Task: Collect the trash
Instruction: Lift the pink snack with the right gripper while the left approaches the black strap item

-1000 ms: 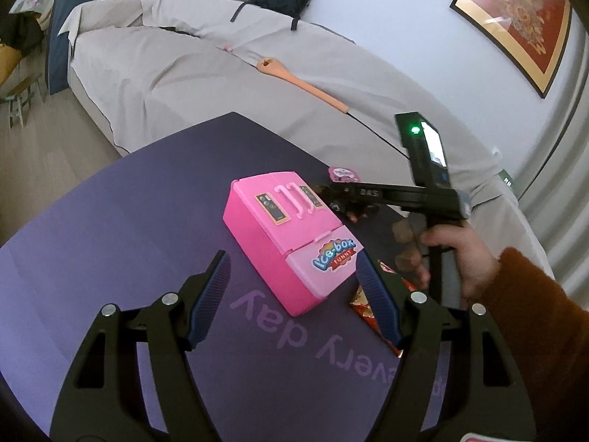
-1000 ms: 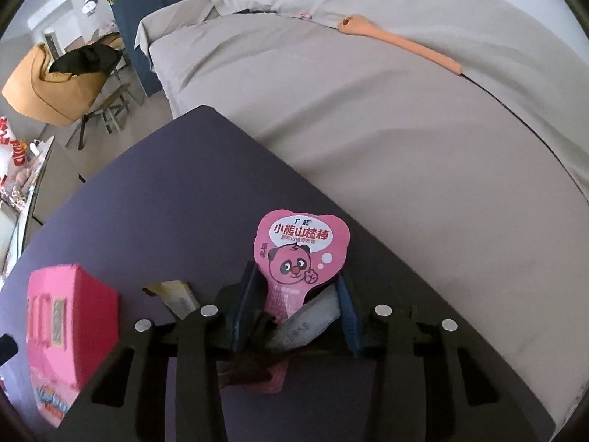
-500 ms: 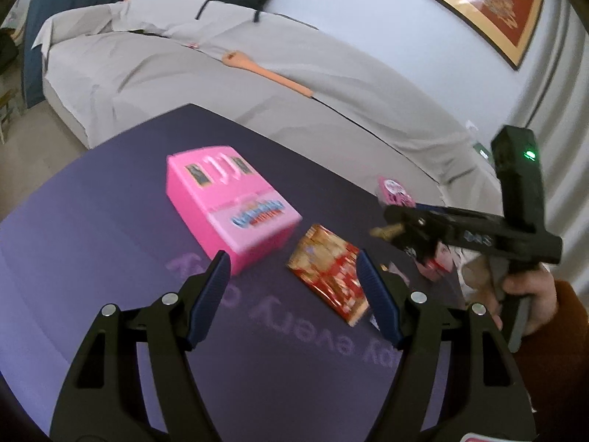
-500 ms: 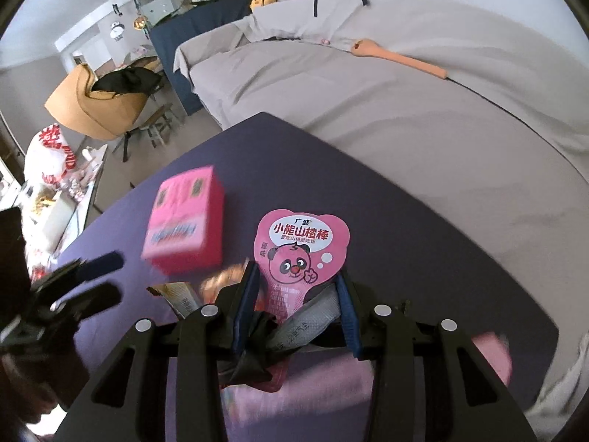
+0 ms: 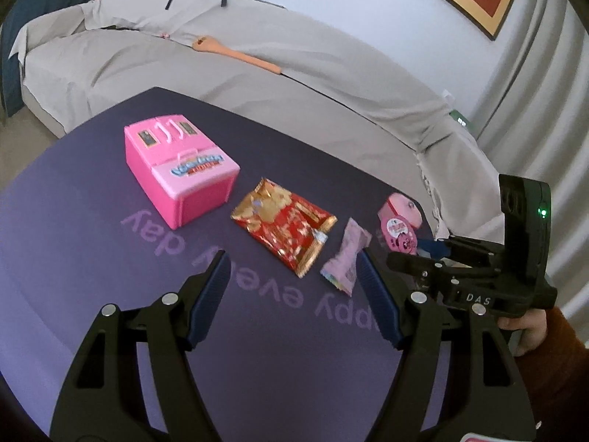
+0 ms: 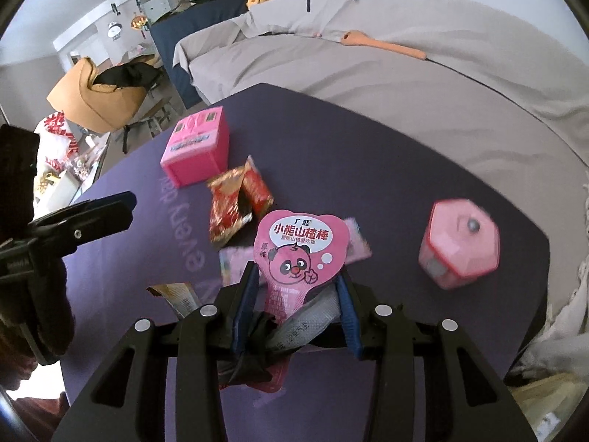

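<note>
My right gripper (image 6: pixel 297 289) is shut on a bundle of wrappers, with a pink panda wrapper (image 6: pixel 300 254) in front and a silver wrapper (image 6: pixel 305 328) behind it. The bundle hangs over the right part of the purple table (image 6: pixel 368 165). A red snack wrapper (image 5: pixel 283 224) and a lilac wrapper (image 5: pixel 348 258) lie on the table (image 5: pixel 92 258) just beyond my left gripper (image 5: pixel 292 280). That gripper is open, with nothing between its fingers. In the left wrist view the right gripper (image 5: pixel 408 250) holds the panda wrapper (image 5: pixel 399 234) at the right.
A pink toy fridge box (image 5: pixel 180 169) lies at the table's left, and a small pink hexagonal container (image 6: pixel 460 246) stands near its right edge. A grey-covered sofa (image 5: pixel 313 73) with an orange wooden spoon (image 5: pixel 235 53) runs behind the table. The person's hand (image 5: pixel 526 328) holds the right gripper.
My right gripper has carried the wrapper bundle rightward from beside the pink box toward the table's right edge. My left gripper has swung right, so the red and lilac wrappers now lie ahead of it.
</note>
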Action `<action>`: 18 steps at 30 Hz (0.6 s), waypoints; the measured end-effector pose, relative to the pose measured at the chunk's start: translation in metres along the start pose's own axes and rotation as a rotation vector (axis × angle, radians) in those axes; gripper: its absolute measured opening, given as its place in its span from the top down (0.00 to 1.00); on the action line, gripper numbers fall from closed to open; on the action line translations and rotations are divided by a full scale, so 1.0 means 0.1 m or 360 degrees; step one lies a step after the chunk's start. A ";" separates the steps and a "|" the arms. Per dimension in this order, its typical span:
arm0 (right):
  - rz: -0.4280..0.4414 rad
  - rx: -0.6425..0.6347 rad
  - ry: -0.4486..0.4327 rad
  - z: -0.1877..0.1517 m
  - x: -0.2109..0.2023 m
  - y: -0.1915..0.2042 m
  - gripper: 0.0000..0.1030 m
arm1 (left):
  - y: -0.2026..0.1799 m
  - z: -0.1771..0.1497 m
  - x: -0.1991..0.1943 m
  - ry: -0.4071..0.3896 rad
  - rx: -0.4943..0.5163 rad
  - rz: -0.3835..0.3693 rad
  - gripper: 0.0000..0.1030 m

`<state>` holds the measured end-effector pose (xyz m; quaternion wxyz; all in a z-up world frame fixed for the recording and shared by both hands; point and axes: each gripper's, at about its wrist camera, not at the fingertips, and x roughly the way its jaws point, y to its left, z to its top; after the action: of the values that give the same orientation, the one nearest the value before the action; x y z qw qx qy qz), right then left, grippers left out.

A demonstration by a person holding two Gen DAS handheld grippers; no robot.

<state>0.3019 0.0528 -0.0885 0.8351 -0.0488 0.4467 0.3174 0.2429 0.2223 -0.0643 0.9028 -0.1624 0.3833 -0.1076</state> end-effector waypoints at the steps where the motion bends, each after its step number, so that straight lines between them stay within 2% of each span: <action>1: 0.0019 0.0011 0.0007 -0.04 0.00 -0.01 0.60 | -0.02 -0.02 0.00 0.0008 0.0004 0.0000 0.35; 3: 0.0028 0.0022 0.0027 -0.11 0.00 -0.02 0.49 | -0.04 -0.06 0.01 0.0017 0.0006 -0.0002 0.35; 12: -0.0100 0.0018 -0.0099 -0.25 -0.30 -0.07 0.47 | -0.22 -0.18 0.09 0.0085 0.0041 -0.0043 0.35; 18: -0.0196 0.0114 -0.0179 -0.35 -0.53 -0.32 0.47 | -0.53 -0.34 0.22 0.0180 0.0205 -0.0123 0.35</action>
<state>0.2742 -0.0106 -0.0745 0.8780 -0.0283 0.4063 0.2514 0.2291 0.1589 -0.0808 0.8834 -0.1124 0.4195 -0.1759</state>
